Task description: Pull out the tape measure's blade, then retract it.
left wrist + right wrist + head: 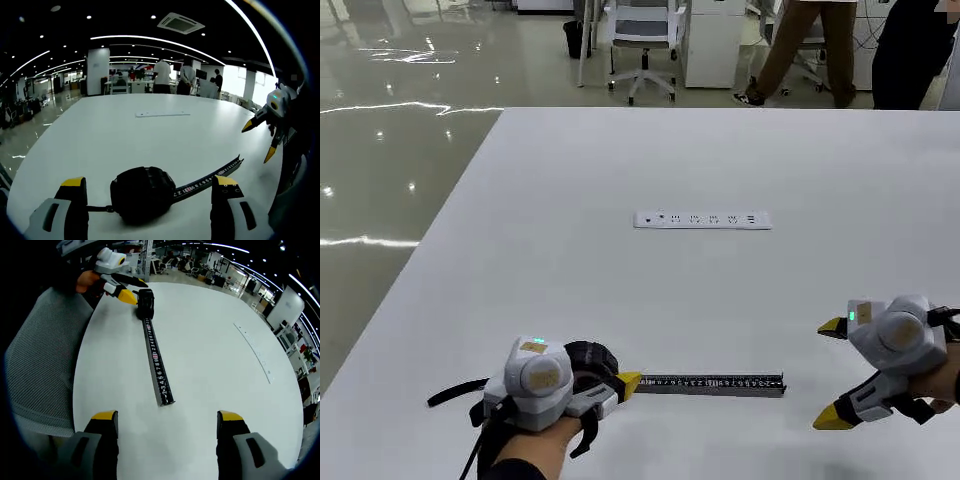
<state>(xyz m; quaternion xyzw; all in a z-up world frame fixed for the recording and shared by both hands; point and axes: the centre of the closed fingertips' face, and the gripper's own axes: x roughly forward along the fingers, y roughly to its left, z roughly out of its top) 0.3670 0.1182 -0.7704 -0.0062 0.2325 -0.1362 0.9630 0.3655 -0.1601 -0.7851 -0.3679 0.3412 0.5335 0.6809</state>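
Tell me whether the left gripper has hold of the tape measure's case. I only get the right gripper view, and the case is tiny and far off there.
Observer: No. In the left gripper view the case sits between the open jaws of the left gripper, with a gap on each side.
Operator: What's the thin white strip off to the side of the blade?
Observer: The head view shows a power strip, lying flat, well beyond the blade toward the far side of the table.
Operator: Anyone close to the bench?
Observer: In the head view people stand on the floor past the far edge, near an office chair.
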